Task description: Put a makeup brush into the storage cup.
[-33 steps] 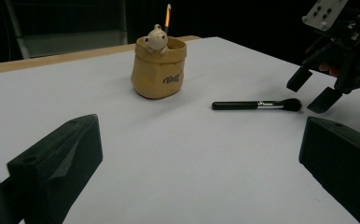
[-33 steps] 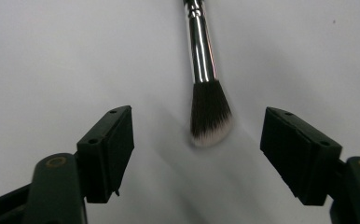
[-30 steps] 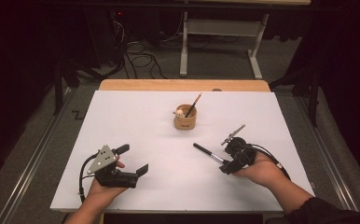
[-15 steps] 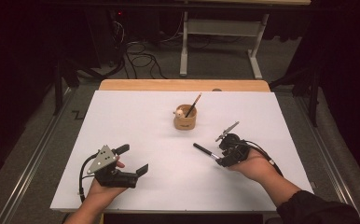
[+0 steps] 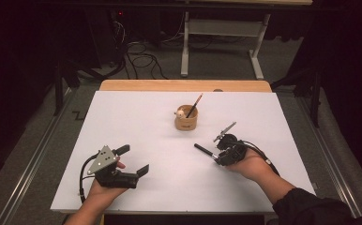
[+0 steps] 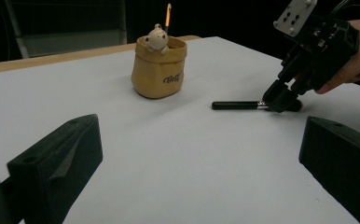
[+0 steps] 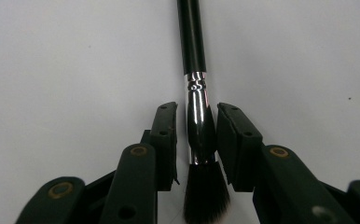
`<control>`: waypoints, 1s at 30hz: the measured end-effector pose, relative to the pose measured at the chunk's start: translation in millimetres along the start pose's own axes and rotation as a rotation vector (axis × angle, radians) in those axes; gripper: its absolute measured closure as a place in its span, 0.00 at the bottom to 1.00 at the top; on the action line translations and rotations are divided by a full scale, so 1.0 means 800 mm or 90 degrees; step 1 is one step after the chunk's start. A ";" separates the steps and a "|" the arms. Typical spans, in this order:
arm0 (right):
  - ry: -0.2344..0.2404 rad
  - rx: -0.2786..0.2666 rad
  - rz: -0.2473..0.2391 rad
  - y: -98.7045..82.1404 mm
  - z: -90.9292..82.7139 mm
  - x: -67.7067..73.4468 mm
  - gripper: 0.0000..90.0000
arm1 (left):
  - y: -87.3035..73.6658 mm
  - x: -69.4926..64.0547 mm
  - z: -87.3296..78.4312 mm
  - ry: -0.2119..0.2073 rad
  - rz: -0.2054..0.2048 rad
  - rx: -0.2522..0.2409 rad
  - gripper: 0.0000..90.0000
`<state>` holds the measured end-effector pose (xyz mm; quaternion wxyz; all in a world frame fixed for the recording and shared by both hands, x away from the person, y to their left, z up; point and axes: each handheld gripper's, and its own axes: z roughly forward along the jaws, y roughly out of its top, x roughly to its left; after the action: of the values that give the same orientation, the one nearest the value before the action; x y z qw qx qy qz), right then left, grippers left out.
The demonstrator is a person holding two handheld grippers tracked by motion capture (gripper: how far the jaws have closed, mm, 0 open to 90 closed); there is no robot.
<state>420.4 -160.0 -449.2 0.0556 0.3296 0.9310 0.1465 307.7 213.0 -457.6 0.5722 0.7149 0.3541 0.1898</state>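
On the white table (image 5: 137,122), near the tan pouch-shaped cup (image 5: 186,120), your right gripper (image 7: 196,140) has just been closing. Its fingers (image 7: 166,135) now sit narrow beside the black makeup brush (image 7: 193,56), not quite pinching. Your left gripper (image 5: 131,161) waits wide open.

The white table (image 5: 137,126) lies bare between the two hands. A tan pouch (image 5: 186,120) with a pencil (image 5: 194,105) stands mid-table, near the brush (image 5: 205,151). The brush's far side seems unobstructed.
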 end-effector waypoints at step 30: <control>0.001 -0.009 -0.008 0.001 0.003 -0.004 0.87 | 0.000 -0.001 -0.001 0.004 -0.003 0.000 0.00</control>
<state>423.7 -160.9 -451.5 0.0583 0.3230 0.9322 0.1527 306.8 212.9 -457.6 0.5716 0.7135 0.3577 0.1902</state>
